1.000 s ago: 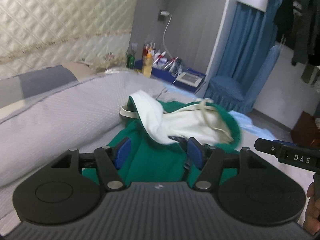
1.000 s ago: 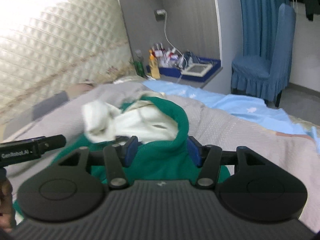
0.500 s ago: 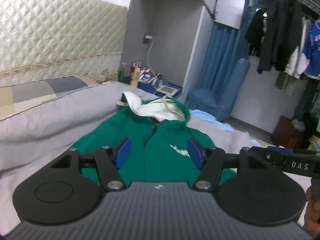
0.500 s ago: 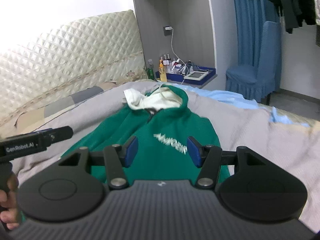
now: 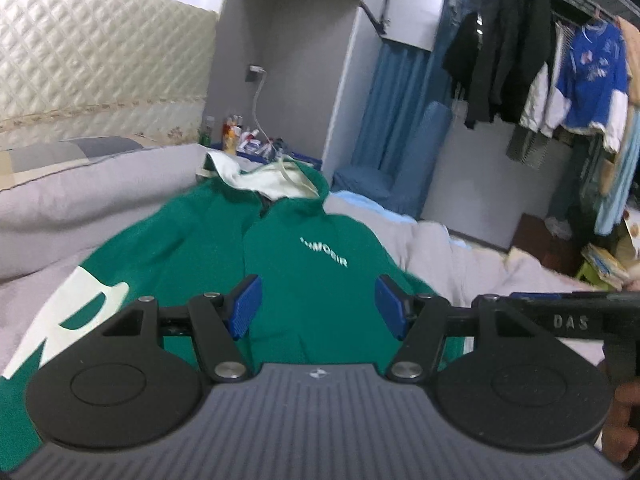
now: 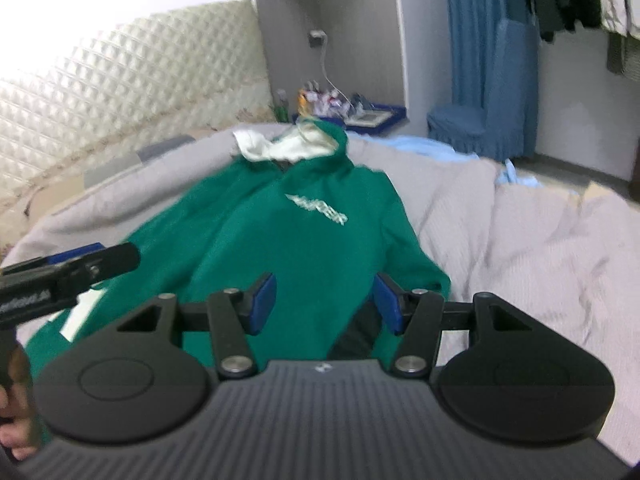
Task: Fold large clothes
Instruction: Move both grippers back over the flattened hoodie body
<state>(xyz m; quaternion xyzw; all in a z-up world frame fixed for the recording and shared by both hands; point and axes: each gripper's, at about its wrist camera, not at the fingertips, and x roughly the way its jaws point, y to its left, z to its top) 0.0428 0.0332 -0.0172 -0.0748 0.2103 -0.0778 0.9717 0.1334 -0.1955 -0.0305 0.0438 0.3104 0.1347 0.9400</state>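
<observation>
While both views look down the green hoodie spread on the bed, only the left wrist cam shows the clothes rail w/ dark jackets and a blue-and-white top, plus a big white patch on the hoodie's near-left sleeve; the right wrist cam alone shows the wide rumpled stretch of grey cover to the hoodie's right and a dark gap at its hem. Hoodie lies front up, long axis running away from the cams: hood w/ cream lining at the far end toward the nightstand, hem nearest. Fabric looks soft, fleecy; white lettering across the chest, blurred. Bed cover is grey w/ fine ribbing; headboard is cream, diamond-quilted. Left gripper: blue ribbed fingers apart, nothing between them, hovering over the lower front. Right gripper: fingers also apart, empty, above the hem. Each cam catches the other tool's black bar at frame edge.
</observation>
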